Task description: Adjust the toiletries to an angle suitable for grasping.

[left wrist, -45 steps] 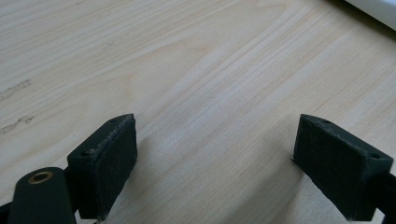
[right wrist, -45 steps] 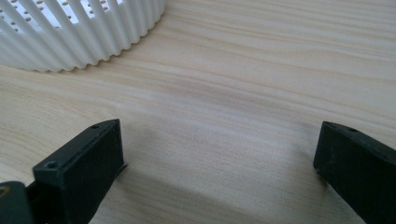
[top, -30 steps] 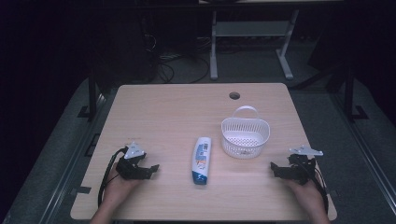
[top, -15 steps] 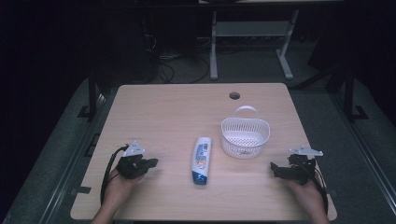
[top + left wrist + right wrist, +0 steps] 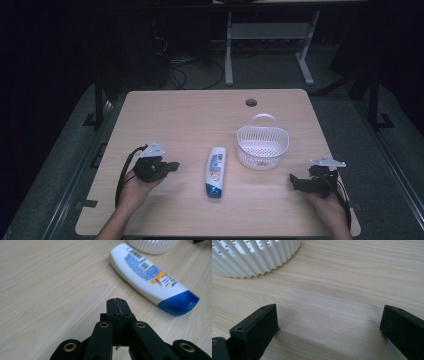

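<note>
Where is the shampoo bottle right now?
In the high view the shampoo bottle lies flat near the table's middle, just left of the white basket, between the left hand-held gripper and the right hand-held gripper.

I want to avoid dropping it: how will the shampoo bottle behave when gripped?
The shampoo bottle looks like smooth glossy plastic, so it is probably slippery. It lies flat on its broad side, so rolling seems unlikely. Its tapered body might slide out of closing jaws.

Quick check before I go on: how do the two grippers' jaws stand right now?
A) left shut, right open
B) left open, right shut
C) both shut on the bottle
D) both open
A: in the left gripper view the left gripper has its jaws pressed together short of the bottle, while in the right gripper view the right gripper shows a wide gap over bare table.
</note>
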Demonstrator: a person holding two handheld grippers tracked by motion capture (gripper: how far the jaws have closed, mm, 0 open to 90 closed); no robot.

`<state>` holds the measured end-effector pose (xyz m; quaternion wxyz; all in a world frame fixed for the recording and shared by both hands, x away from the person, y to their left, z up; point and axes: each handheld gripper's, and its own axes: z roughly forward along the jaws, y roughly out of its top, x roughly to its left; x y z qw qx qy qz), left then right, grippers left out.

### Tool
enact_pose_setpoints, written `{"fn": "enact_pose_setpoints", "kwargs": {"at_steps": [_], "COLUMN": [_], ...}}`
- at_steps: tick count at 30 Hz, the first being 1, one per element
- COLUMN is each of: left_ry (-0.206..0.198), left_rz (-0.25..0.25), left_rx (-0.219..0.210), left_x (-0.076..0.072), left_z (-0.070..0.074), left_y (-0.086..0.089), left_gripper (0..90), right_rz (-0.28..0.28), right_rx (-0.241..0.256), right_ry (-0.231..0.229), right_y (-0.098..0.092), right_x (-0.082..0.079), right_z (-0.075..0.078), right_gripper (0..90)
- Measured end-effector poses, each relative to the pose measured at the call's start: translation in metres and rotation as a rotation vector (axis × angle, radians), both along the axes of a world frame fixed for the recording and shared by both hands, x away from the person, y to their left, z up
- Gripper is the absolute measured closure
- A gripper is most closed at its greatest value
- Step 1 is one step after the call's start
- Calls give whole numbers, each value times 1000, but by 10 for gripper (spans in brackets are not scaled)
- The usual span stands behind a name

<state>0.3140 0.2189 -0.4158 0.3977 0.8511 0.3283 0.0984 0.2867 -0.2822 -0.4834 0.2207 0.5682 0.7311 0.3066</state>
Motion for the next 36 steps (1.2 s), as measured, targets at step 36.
{"fn": "enact_pose_setpoints", "kwargs": {"at_steps": [36], "left_ry": [32], "left_rz": [-269], "left_rx": [-24], "left_x": [-18], "left_z": [-14], "left_y": [-119], "left_gripper": [900], "right_rz": [2], "right_rx": [1], "right_ry": [0], "right_y": [0], "right_x": [1], "right_z": [0], "right_gripper": [10]}}
